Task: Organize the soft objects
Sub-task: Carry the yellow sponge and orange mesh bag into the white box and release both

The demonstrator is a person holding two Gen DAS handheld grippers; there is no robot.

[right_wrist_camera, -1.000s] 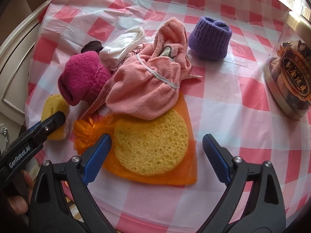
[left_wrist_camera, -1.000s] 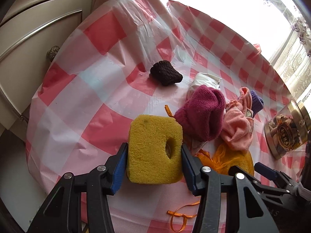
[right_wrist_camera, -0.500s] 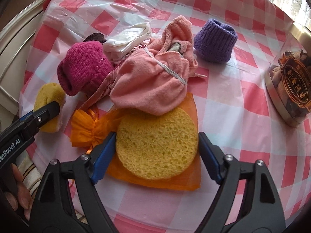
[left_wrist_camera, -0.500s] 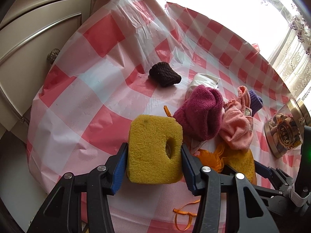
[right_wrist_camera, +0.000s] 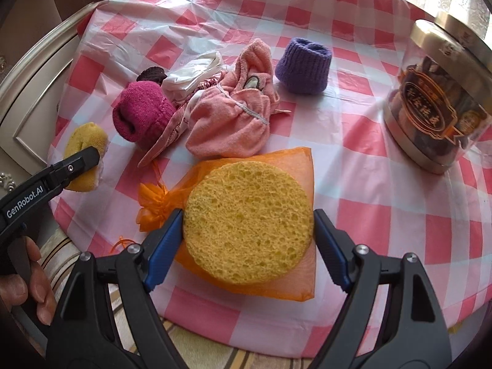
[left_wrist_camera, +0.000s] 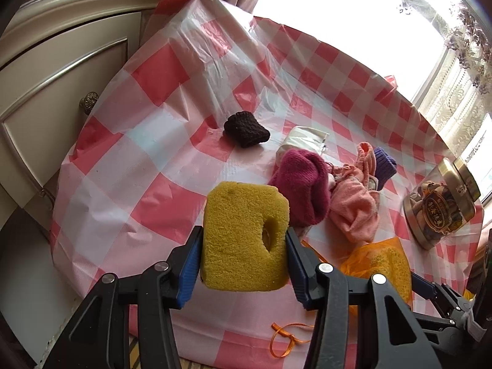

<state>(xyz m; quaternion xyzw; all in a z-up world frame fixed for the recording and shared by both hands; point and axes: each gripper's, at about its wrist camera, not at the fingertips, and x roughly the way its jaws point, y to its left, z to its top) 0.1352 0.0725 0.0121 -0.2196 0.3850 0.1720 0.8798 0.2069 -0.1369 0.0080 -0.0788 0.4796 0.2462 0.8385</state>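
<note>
The left gripper [left_wrist_camera: 244,259] pinches a thick yellow sponge [left_wrist_camera: 244,236] with a hole through it, both blue pads pressed into its sides, holding it above the near edge of the checked tablecloth [left_wrist_camera: 129,160]. The right gripper [right_wrist_camera: 247,233] has just been closing and now has its pads against the rim of a round yellow sponge [right_wrist_camera: 247,223] — that sponge lies on an orange mesh bag [right_wrist_camera: 295,163], whose gathered neck bunches up to the left. Just behind the bag sits a heap of soft things: a pink cloth [right_wrist_camera: 230,129], a magenta knitted piece [right_wrist_camera: 141,113] touching it, a white packet [right_wrist_camera: 193,70] tucked behind. A purple knitted cuff [right_wrist_camera: 303,64] stands apart to the right, and a dark brown knitted piece [left_wrist_camera: 246,129] lies alone further back. A round tin [right_wrist_camera: 436,104] rests at the cloth's right side — well clear of the pile.
</note>
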